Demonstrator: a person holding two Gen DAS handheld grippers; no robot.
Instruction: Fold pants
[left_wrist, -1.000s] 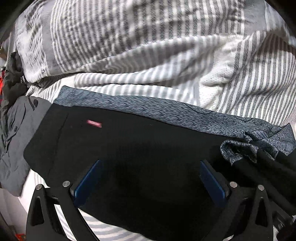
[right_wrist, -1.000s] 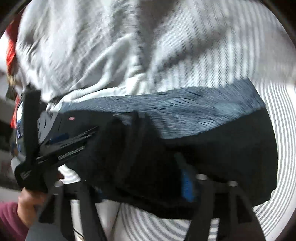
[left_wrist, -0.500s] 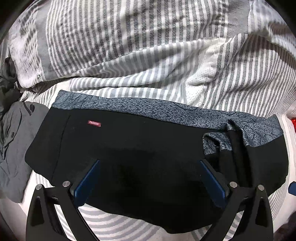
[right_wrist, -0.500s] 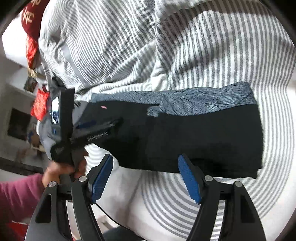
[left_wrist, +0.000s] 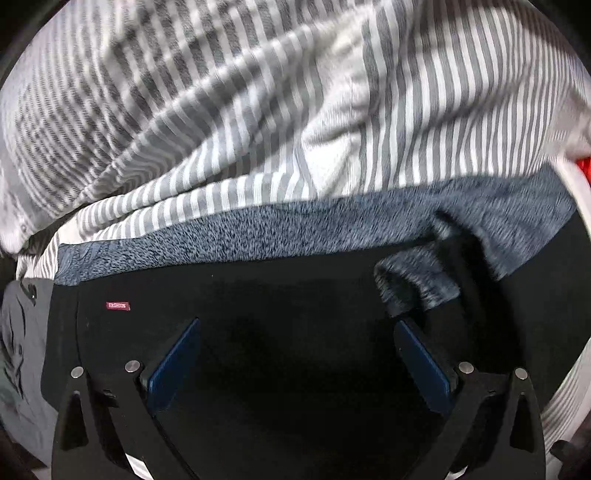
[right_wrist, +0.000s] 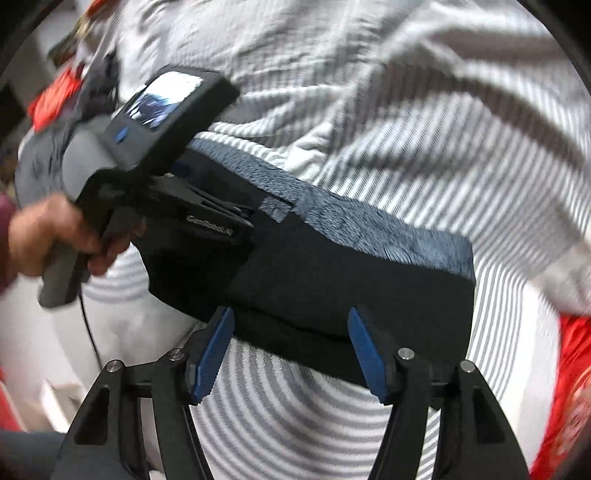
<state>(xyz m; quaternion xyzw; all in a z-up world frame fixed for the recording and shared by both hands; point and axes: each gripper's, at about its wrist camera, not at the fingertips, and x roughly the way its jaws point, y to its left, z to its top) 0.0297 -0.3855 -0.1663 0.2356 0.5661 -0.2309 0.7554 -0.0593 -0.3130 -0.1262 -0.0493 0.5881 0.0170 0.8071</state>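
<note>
Pants (right_wrist: 343, 273) lie folded on striped bed (right_wrist: 424, 155), black with grey waistband (left_wrist: 295, 236) at far edge. Flap (left_wrist: 417, 284) near right end bunched, loose. We hold left tool (left_wrist: 295, 354) spread wide, empty, over pants; right tool (right_wrist: 291, 347) likewise at near edge. Risks as we judge: next fold traps bunched flap; soft bed lets layers slide.

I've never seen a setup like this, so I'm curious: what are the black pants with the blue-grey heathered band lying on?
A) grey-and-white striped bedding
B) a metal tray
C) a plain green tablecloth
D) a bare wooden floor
A: the black pants with the blue-grey heathered band lie spread on rumpled grey-and-white striped bedding, whose stripes show above and below the fabric in both wrist views.
</note>
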